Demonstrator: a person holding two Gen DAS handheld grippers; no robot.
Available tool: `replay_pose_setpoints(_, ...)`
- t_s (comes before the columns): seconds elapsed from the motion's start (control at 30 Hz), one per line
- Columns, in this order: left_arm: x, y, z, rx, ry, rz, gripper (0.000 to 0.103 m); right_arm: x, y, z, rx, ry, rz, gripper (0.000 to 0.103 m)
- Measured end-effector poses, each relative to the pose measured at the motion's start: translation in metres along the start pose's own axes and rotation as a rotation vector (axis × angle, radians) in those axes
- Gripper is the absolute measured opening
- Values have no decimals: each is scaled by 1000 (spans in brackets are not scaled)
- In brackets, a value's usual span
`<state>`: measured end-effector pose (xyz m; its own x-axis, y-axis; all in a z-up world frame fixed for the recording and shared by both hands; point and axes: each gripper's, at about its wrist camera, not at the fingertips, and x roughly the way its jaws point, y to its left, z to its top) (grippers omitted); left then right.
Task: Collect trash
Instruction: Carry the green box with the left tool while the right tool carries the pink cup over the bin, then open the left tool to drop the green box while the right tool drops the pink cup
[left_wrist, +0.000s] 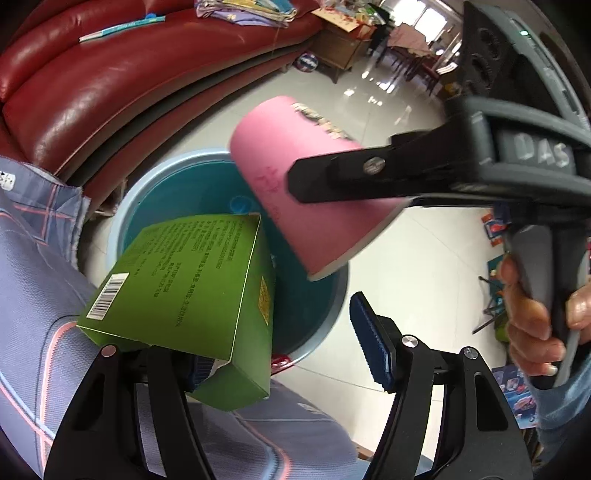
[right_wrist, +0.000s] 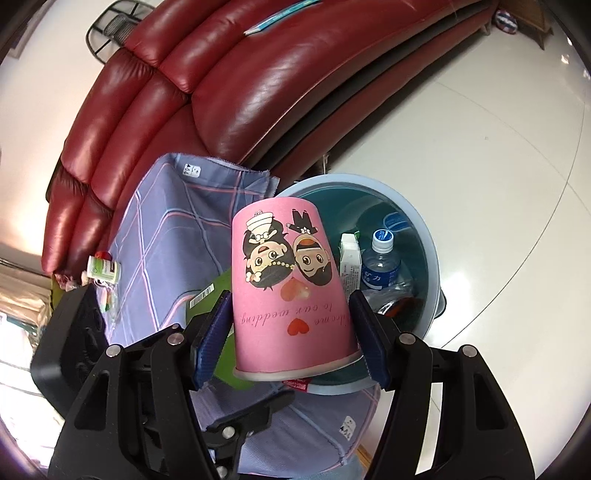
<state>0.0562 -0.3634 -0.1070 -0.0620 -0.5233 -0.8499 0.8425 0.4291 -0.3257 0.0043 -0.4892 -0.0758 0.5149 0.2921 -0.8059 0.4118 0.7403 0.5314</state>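
Observation:
My left gripper (left_wrist: 288, 354) stands wide open; a green box (left_wrist: 188, 288) tilts against its left finger, over the rim of the blue bin (left_wrist: 129, 206). My right gripper (right_wrist: 291, 332) is shut on a pink paper cup (right_wrist: 288, 291), held upside down above the bin (right_wrist: 432, 236). In the left wrist view the cup (left_wrist: 280, 177) hangs over the bin with the right gripper's finger (left_wrist: 347, 177) across it. The bin holds a water bottle (right_wrist: 382, 262) and a white carton (right_wrist: 349, 266). The green box (right_wrist: 214, 291) shows behind the cup.
A blue checked cloth (right_wrist: 170, 236) covers the table beside the bin. A small white jar (right_wrist: 101, 269) and wrappers lie at its left edge. A red leather sofa (right_wrist: 221, 85) stands behind. White tiled floor (right_wrist: 498, 166) lies right of the bin.

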Motion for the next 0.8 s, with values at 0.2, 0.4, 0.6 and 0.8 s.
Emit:
replay_pose_setpoints(0.2,-7,-13,3,36,-15,-42,68,7,-14,-2,26,21,-34,61)
replay_pose_setpoints(0.4,-7,-15,3,64,-15,5,29,1,-27,-1,58,7,-41,61)
replay_pose_setpoints(0.6,1,-11,3,52,25,48,13,-3,-30,-1,62,-7,-35,61)
replay_pose_setpoints(0.8,7,-3,5,-22,70,77,59,-4,-33,0,74,-9,-28,61)
